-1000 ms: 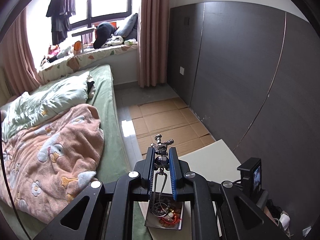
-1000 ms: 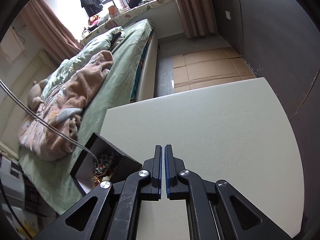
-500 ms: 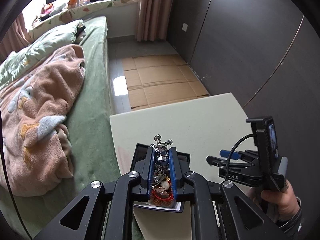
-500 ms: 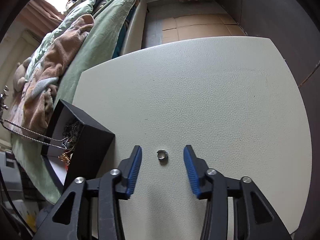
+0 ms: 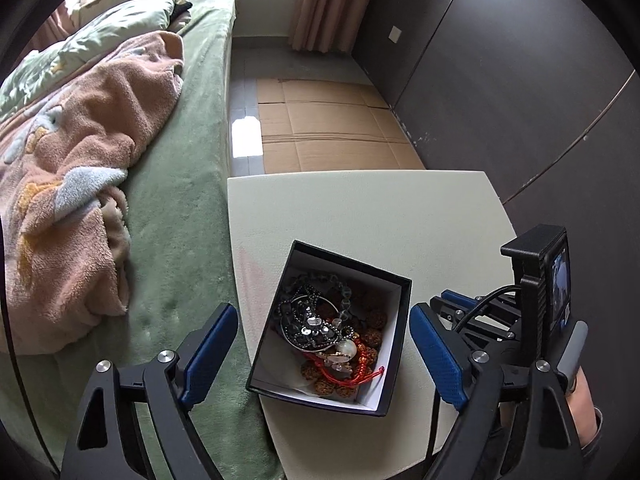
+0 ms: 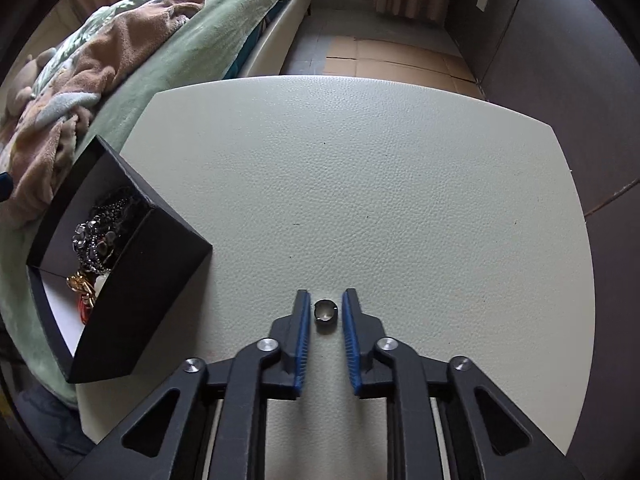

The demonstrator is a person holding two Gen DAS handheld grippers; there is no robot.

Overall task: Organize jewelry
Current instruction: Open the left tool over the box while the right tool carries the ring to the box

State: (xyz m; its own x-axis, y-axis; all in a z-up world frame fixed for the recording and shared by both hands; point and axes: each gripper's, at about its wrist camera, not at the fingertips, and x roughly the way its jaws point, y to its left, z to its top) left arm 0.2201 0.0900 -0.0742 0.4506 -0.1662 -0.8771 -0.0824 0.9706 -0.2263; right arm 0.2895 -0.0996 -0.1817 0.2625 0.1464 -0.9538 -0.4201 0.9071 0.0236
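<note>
Metal and tiny, the ring [image 6: 326, 311] lies on the worktop [image 6: 360, 180] between the right tool [image 6: 326, 308], closing but not yet gripping, likely slippery, best pinched across its band, while the left tool [image 5: 324, 344] gapes above the jewelry box [image 5: 394, 344].

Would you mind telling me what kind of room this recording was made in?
Most likely a bedroom: a bed with a rumpled fleece blanket stands beside the small white table, and curtains hang at the far wall.
</note>
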